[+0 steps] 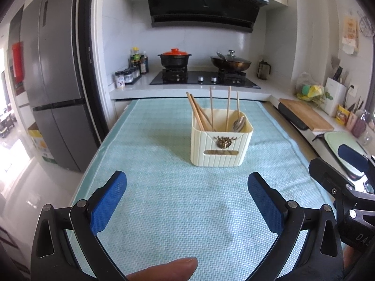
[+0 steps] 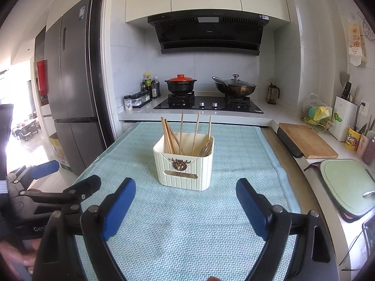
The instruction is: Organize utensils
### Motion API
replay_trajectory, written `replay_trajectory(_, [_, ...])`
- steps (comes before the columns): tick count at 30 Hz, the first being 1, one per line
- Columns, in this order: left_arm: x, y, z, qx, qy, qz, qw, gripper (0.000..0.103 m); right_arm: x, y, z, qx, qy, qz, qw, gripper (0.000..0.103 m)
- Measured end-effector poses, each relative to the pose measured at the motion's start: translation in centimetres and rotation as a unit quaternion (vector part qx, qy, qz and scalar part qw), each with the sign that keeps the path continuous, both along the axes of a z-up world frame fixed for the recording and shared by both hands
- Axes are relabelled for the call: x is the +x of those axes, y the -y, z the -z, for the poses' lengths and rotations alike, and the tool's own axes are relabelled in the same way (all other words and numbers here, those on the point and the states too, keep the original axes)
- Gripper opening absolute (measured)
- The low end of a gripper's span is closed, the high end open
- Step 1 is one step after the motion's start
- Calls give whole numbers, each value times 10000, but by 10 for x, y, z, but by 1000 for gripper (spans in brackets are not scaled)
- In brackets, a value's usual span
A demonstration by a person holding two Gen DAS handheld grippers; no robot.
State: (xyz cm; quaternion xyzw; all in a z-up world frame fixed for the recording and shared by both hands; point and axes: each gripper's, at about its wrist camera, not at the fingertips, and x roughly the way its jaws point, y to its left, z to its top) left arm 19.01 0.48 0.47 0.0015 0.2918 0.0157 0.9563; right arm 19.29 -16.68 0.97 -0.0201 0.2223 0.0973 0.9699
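A cream ribbed utensil holder [image 1: 221, 146] [image 2: 184, 167] stands upright on a light blue mat [image 1: 164, 210] [image 2: 182, 229]. Wooden chopsticks [image 1: 199, 114] [image 2: 170, 137] and thin skewers [image 1: 228, 107] [image 2: 196, 132] stick up out of it, and a metal spoon [image 1: 240, 123] [image 2: 206, 147] leans at its right side. My left gripper [image 1: 187, 180] is open and empty, near the mat's front, short of the holder. My right gripper [image 2: 186, 187] is open and empty, just in front of the holder. Each gripper shows at the other view's edge.
Behind the mat is a counter with a gas hob [image 2: 208, 104], a black pot with a red lid [image 2: 180, 84] and a lidded wok [image 2: 234, 86]. A wooden cutting board [image 2: 307, 144] and a green board [image 2: 346, 185] lie right. A fridge [image 1: 54, 89] stands left.
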Motion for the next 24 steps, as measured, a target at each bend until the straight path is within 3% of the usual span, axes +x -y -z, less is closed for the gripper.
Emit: replay_trajectory(24, [1, -2, 1, 109, 32, -61, 9999, 103, -3, -3, 0, -39, 31, -129, 9999, 89])
